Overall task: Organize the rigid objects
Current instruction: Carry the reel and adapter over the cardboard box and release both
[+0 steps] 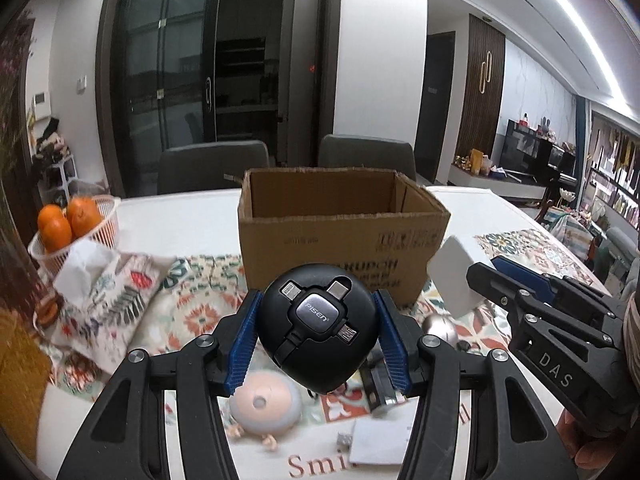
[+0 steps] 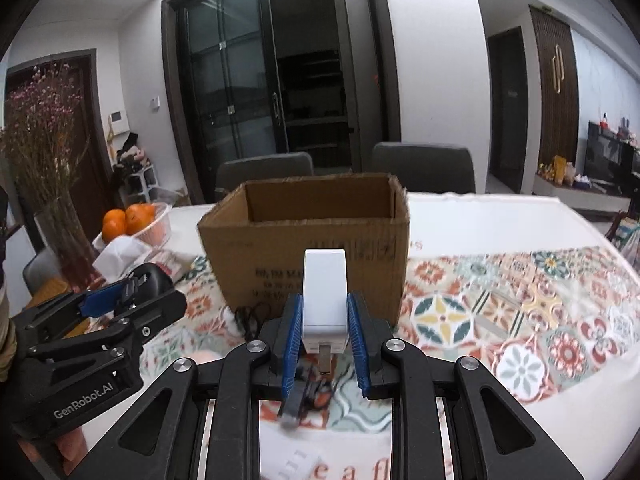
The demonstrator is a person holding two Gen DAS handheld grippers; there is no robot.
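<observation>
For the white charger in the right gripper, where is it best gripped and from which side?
As it is now: the right gripper pinches the white charger by its two flat, parallel long sides near the plug end, coming from behind the prongs. Those faces give the pads full contact, and the body points at the box.

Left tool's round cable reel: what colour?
Black, with a glossy grey PISEN centre cap. The cable reel shows best in the left wrist view.
</observation>
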